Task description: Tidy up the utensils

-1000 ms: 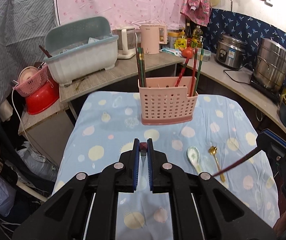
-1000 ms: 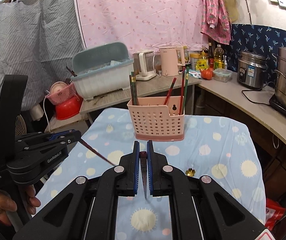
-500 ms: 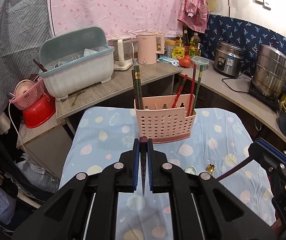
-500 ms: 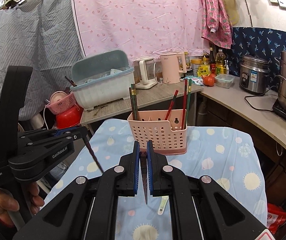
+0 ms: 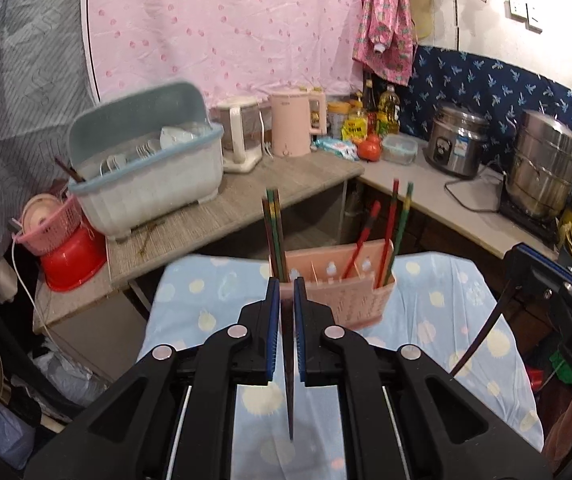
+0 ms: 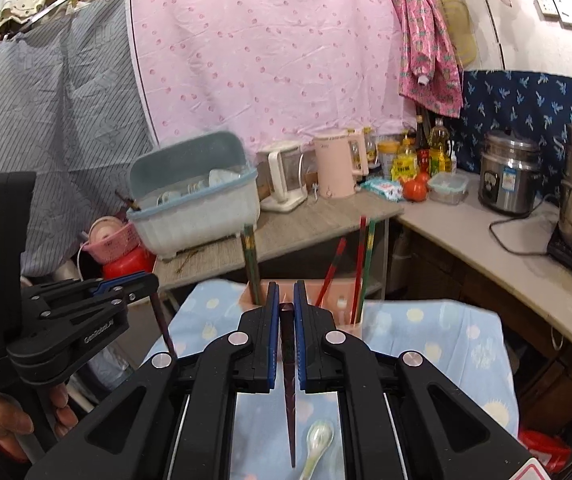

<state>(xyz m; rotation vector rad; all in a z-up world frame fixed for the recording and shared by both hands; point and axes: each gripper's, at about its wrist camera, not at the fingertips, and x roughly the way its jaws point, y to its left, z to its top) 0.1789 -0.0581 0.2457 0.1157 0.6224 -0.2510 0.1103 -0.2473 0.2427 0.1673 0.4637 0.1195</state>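
A pink perforated utensil holder (image 5: 350, 300) stands on the blue dotted tablecloth (image 5: 438, 320), with several chopsticks (image 5: 394, 220) upright in it. My left gripper (image 5: 284, 294) is shut on a dark chopstick (image 5: 290, 400) that hangs point-down between the pads, just in front of the holder. My right gripper (image 6: 284, 296) is likewise shut on another dark chopstick (image 6: 292, 412), close before the holder (image 6: 342, 300). A white ceramic spoon (image 6: 318, 440) lies on the cloth under the right gripper. The left gripper (image 6: 141, 280) with its chopstick shows at the left of the right wrist view.
Behind the table runs a wooden counter (image 5: 245, 204) with a lidded dish rack (image 5: 145, 168), two kettles (image 5: 290, 124), bottles and a tomato. A rice cooker (image 5: 458, 144) and a steel pot (image 5: 546, 164) stand at the right. A pink basket on a red basin (image 5: 65, 240) sits at the left.
Both grippers have risen and come closer to the pink holder, each still carrying its chopstick. The gold spoon has dropped out of view and the white spoon sits lower.
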